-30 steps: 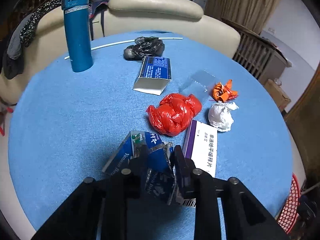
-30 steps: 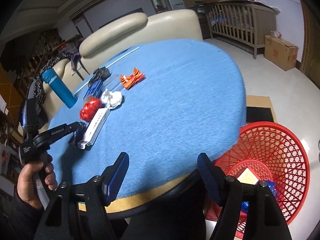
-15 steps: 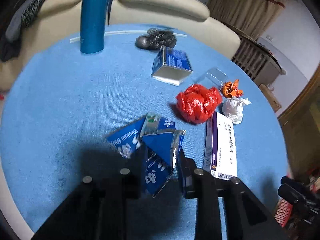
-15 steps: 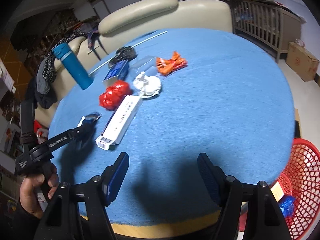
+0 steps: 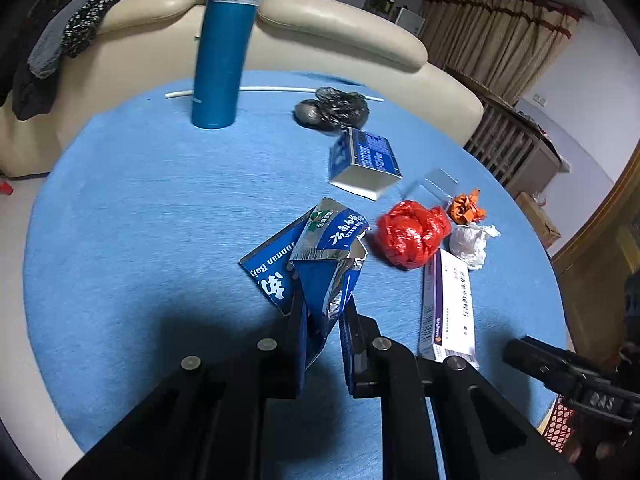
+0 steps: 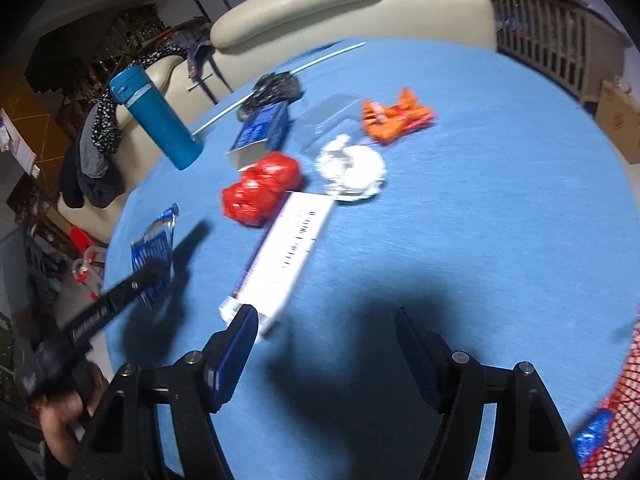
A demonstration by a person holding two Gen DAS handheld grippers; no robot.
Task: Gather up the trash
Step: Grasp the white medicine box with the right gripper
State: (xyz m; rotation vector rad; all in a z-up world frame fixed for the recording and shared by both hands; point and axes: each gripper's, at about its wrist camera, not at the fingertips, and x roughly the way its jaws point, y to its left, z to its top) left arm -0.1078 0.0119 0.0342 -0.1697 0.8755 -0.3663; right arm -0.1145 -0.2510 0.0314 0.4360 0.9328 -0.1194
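Trash spread on the table (image 5: 120,208)

Carton (image 5: 316,256) left of bag (image 5: 412,234); box (image 5: 450,304) before bag; flask (image 5: 222,52) behind; basket (image 6: 616,428) beside table.

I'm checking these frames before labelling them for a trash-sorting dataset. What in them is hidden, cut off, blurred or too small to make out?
- Red basket: right wrist view, cut off by the frame edge; contents mostly unseen.
- Torn blue carton: left wrist view, lower end hidden between the left gripper fingers.
- White medicine box: right wrist view, print motion-blurred; near end behind the right gripper finger.
- Clear plastic piece: left wrist view, too faint to identify.
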